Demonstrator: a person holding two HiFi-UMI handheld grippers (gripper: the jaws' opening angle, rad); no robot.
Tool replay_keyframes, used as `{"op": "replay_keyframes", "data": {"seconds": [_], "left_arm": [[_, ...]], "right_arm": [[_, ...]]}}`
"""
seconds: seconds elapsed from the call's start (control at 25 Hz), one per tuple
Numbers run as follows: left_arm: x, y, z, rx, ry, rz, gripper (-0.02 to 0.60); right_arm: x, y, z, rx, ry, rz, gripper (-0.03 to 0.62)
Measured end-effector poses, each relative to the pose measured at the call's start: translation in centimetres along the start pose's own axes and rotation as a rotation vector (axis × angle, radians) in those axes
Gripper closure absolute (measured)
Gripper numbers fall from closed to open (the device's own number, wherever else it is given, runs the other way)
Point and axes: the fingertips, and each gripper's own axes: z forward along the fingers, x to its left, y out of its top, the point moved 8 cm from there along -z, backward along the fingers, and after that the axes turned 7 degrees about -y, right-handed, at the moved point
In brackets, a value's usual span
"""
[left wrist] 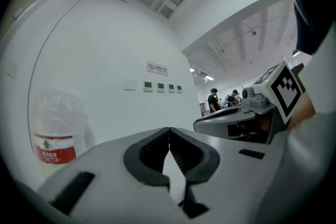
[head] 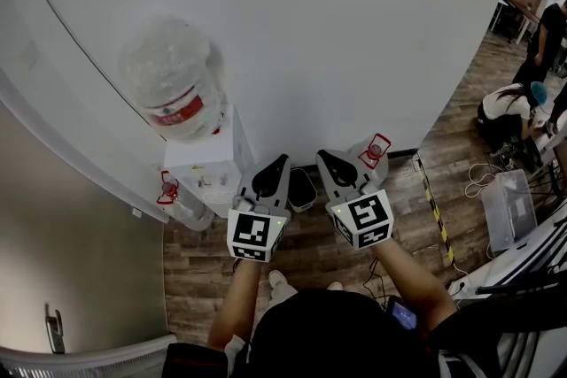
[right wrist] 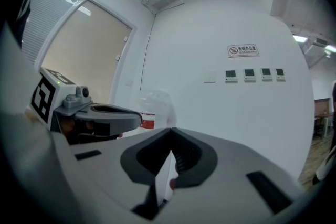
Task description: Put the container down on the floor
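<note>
Clear red-labelled water jug (head: 177, 88) atop white dispenser (head: 205, 165), left gripper (head: 280, 162) and right gripper (head: 324, 157) side by side, jaws pressed together, empty, spare jug (head: 372, 151) on wood floor (head: 310, 254).

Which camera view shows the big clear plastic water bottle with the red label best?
The head view: the clear plastic water bottle shows whole there, red label included, on top of the white dispenser. The left gripper view shows the bottle near its left edge, lower part hidden. The right gripper view shows it small and faint.

Clear bottle (head: 173, 71) with red label (head: 180, 111), white dispenser (head: 209, 165), brown plank floor (head: 199, 279), white wall (head: 354, 49)
</note>
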Motion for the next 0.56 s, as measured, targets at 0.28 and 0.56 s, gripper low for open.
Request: {"op": "replay_keyframes", "data": {"seconds": [0.28, 0.56], "left_arm": [[-0.62, 0.2, 0.25, 0.0, 0.005, -0.01, 0.563], [-0.98, 0.23, 0.72, 0.001, 0.006, -0.01, 0.563]], "right_arm": [[-0.49, -0.11, -0.67, -0.001, -0.002, 0.0, 0.565], [-0.93, -0.39, -0.77, 0.003, 0.001, 0.0, 0.565]]}}
